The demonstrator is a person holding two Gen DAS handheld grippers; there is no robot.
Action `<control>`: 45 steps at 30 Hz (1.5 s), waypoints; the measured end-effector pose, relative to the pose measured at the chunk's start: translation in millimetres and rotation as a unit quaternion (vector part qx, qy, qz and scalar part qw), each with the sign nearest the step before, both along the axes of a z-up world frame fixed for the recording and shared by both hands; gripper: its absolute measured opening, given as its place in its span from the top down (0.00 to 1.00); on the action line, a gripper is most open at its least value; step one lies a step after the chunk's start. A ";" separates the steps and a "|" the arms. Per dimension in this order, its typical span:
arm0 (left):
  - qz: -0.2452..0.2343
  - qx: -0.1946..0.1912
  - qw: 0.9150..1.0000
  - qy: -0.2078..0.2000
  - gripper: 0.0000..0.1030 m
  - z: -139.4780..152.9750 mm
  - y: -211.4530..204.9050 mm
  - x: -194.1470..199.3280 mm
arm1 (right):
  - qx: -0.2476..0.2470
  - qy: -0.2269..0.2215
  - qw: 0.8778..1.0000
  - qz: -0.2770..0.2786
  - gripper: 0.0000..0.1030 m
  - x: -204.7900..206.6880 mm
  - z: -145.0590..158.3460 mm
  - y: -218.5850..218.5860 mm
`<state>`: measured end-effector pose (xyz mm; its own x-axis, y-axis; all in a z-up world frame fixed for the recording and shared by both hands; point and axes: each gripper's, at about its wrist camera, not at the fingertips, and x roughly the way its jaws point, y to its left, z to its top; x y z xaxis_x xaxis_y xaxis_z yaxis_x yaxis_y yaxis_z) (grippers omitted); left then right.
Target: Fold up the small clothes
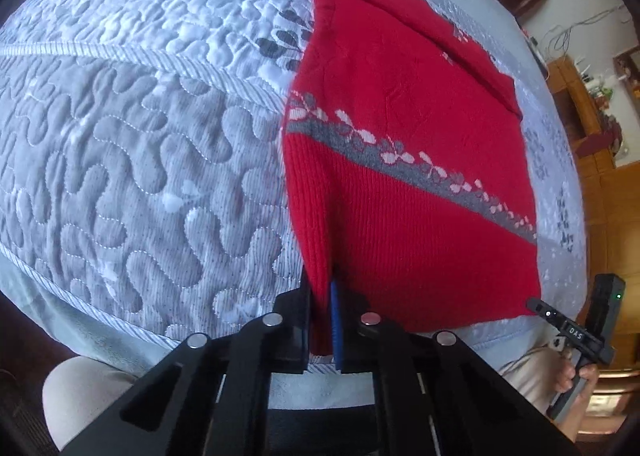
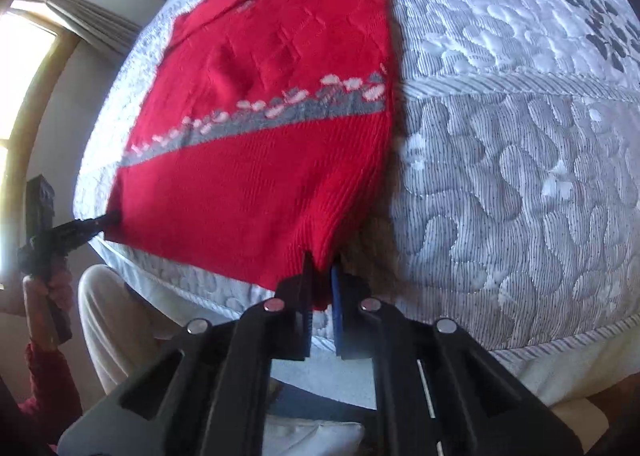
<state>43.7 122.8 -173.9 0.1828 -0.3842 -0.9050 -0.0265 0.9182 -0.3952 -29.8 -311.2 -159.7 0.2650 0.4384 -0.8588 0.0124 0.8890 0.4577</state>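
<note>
A small red knitted sweater [image 1: 404, 144] with a grey band and pale flower pattern lies spread on a quilted bed cover [image 1: 132, 144]. My left gripper [image 1: 322, 320] is shut on the sweater's near left hem corner. My right gripper [image 2: 320, 296] is shut on the near right hem corner of the sweater [image 2: 260, 128]. Each gripper shows in the other's view: the right one [image 1: 538, 306] at the hem's far corner, the left one [image 2: 102, 222] likewise. The hem is stretched between them near the bed's front edge. A sleeve lies folded across the sweater's upper part.
The grey-white quilted cover [image 2: 520, 160] spreads wide beside the sweater. The bed's front edge [image 1: 120, 330] runs just ahead of the grippers. The person's legs in pale trousers [image 2: 108, 312] stand by the bed. Wooden furniture [image 1: 592, 128] stands beyond the bed, a window [image 2: 24, 56] on the other side.
</note>
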 end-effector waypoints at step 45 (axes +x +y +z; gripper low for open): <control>-0.186 0.104 0.963 -0.166 0.52 16.2 -38.4 191.7 | -0.008 -0.041 0.998 0.051 0.51 233.5 26.3 -30.7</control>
<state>235.4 84.4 -157.7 0.3596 -0.2955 -0.8851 0.4151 0.9002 -0.1319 203.6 -341.9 -133.4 0.2890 0.4526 -0.8436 -0.1154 0.8912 0.4386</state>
